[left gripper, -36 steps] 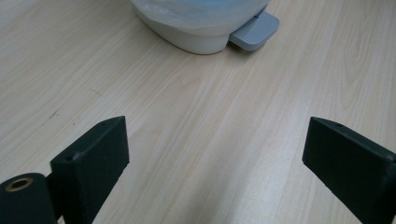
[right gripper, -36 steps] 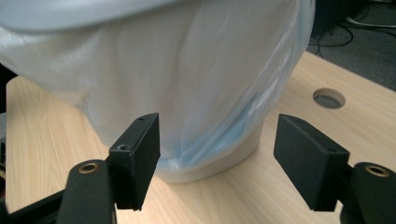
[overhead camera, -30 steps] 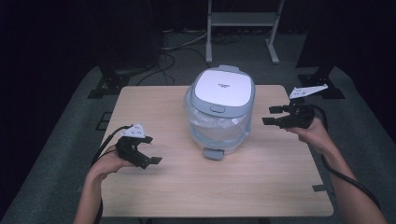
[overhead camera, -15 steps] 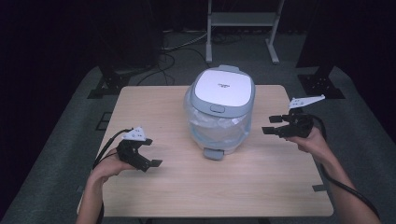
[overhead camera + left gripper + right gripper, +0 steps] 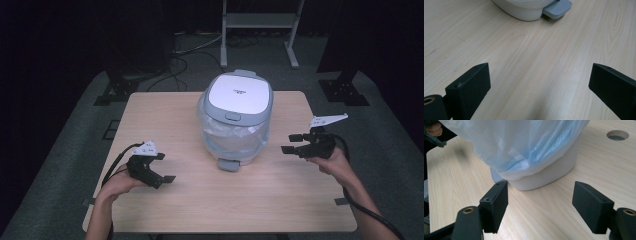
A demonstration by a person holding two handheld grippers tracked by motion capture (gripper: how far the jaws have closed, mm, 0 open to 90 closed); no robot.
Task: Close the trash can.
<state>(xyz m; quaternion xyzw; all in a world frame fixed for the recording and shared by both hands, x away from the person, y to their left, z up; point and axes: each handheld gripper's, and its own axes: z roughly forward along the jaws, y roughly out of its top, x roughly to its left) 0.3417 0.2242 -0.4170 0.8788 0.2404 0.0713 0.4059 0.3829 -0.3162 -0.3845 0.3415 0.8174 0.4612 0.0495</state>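
A small white pedal bin (image 5: 235, 120) with a grey-rimmed shut lid (image 5: 239, 94) stands at the middle of the wooden table (image 5: 190, 200). A pale blue plastic liner (image 5: 524, 147) hangs over its sides, and its grey foot pedal (image 5: 229, 164) (image 5: 557, 7) points toward the front edge. My left gripper (image 5: 161, 169) rests low at the front left, open, nothing between its jaws. My right gripper (image 5: 294, 143) hovers to the right of the bin, open and aimed at its lower side (image 5: 549, 175).
A round cable hole (image 5: 617, 135) is cut in the tabletop beyond the bin. Cables trail from both grippers off the table's front. A metal stand (image 5: 260, 25) and dark equipment feet (image 5: 345, 90) sit on the floor behind the table.
My right gripper has come down and toward the front, from beside the lid to level with the bin's lower half. The left gripper has barely shifted.
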